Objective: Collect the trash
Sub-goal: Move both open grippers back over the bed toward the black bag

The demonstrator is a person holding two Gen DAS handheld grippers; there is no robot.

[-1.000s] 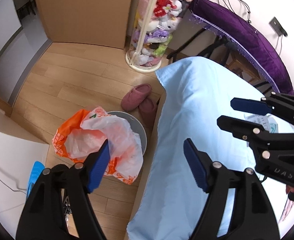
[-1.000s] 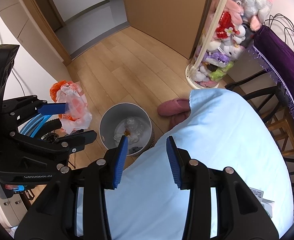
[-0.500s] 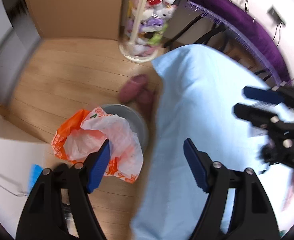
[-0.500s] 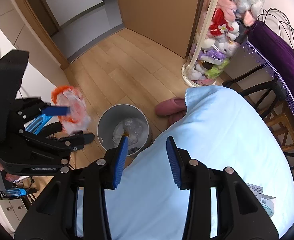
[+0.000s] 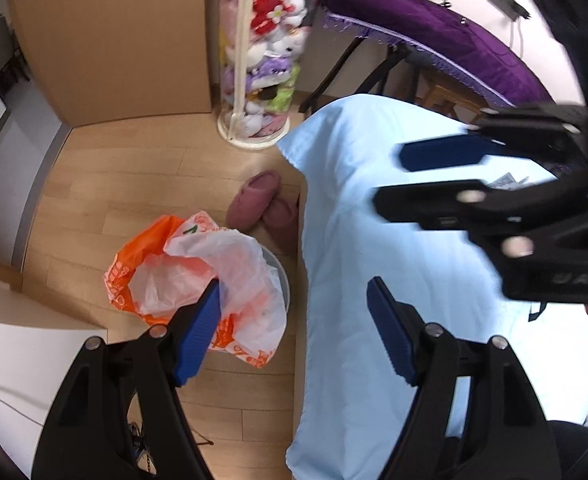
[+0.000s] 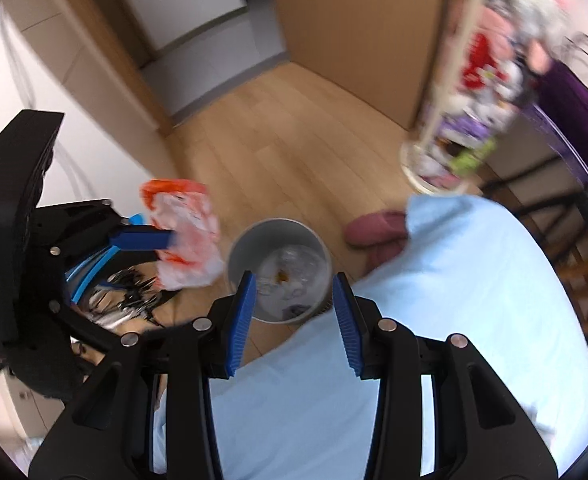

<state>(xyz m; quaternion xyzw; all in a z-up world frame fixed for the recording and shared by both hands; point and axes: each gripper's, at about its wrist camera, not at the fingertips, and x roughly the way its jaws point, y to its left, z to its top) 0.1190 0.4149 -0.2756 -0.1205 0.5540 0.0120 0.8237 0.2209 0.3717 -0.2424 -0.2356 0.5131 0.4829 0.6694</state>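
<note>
left fingers (image 5: 210, 320) spread, orange-white bag (image 5: 198, 264) snagged on one pad. right fingers (image 6: 344, 320) released, holding nothing. bin (image 6: 280, 270) on floor has trash in it; bagging not done.

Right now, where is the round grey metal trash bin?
In the right wrist view the round grey metal trash bin stands on the wooden floor, between the orange-and-white plastic bag and the pink slippers.

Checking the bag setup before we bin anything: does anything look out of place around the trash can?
Yes: the orange-and-white plastic bag is not lining the grey trash can. It dangles off one finger of the wide-open left tongs, beside the can. Trash already lies loose in the unlined can. The right tongs are open, holding nothing.
</note>
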